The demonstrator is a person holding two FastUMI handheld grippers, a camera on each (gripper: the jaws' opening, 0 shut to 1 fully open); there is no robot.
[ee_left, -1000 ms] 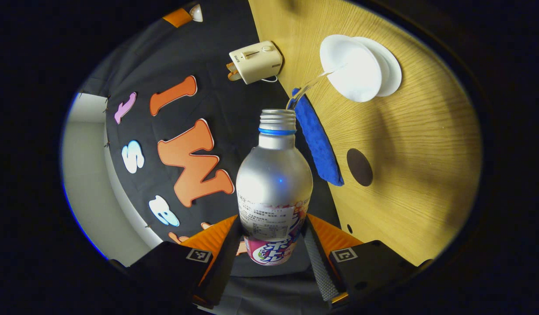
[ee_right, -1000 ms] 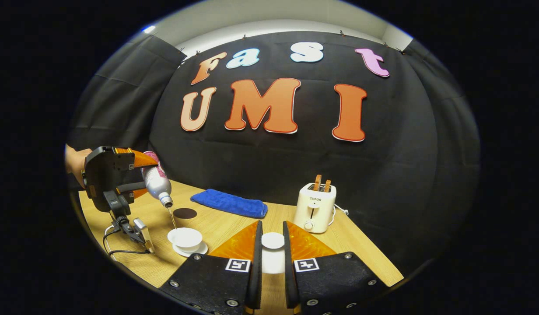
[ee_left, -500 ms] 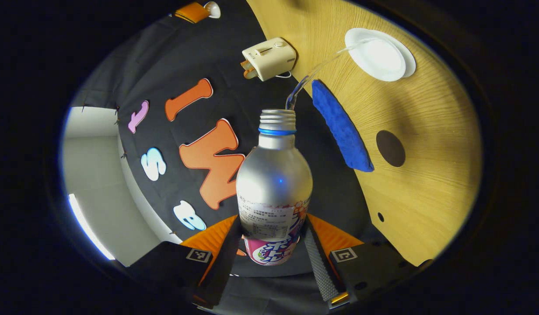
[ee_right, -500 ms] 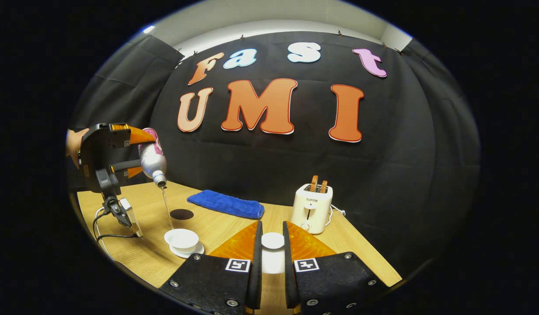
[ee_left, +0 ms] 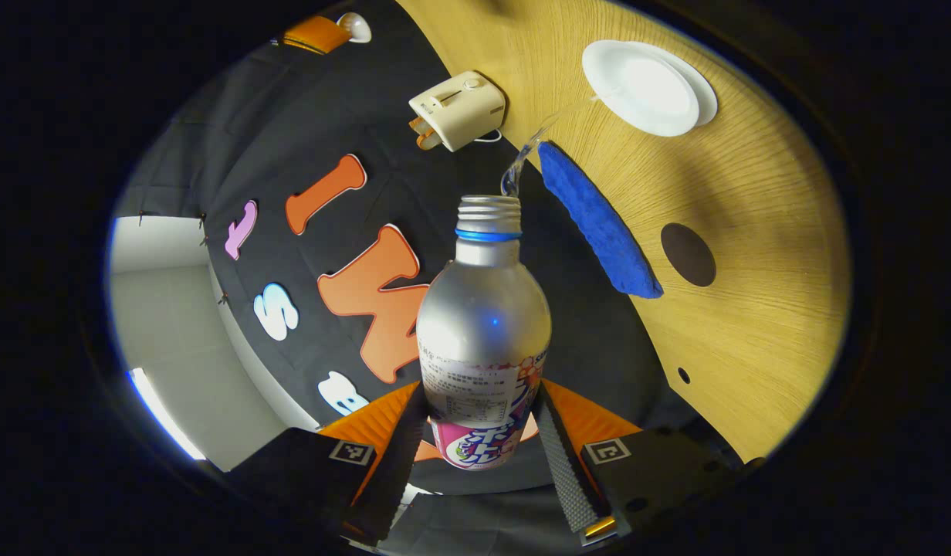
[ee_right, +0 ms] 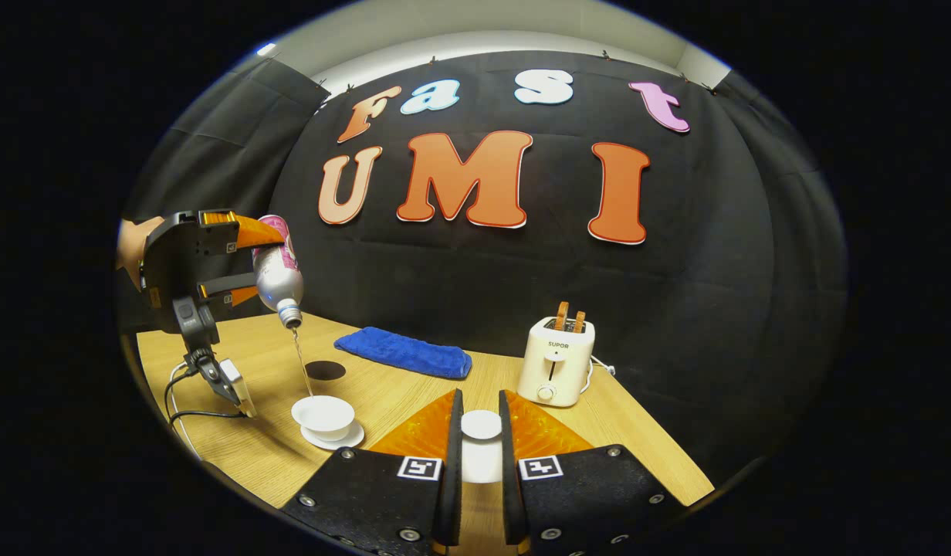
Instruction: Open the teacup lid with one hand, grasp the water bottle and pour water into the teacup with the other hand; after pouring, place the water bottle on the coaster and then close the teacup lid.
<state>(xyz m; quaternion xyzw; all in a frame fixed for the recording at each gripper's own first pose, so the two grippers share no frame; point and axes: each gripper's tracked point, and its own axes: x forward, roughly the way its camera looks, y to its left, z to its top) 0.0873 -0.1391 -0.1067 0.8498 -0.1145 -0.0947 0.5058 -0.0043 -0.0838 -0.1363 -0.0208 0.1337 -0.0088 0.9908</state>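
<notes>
My left gripper [ee_left: 475,432] is shut on a silver water bottle [ee_left: 483,332] with a printed label. The bottle [ee_right: 278,272] is tipped mouth-down, and a thin stream of water falls from it into the white teacup [ee_right: 322,415] on its saucer [ee_right: 350,441]. From the left gripper view the teacup [ee_left: 641,87] lies at the top right. My right gripper [ee_right: 475,440] is shut on the white teacup lid [ee_right: 481,426], held over the table right of the cup. A round dark coaster [ee_right: 326,371] lies behind the cup, with the same coaster [ee_left: 688,255] near the towel.
A blue towel [ee_right: 404,353] lies at the table's back edge. A cream toaster [ee_right: 555,363] with two slices stands at the back right. A person's hand [ee_right: 132,243] holds the left gripper [ee_right: 236,259], and a cabled device [ee_right: 232,386] hangs under it above the wooden table [ee_right: 637,455].
The left gripper and bottle have shifted slightly while the stream keeps running into the cup. The right gripper holds the lid still.
</notes>
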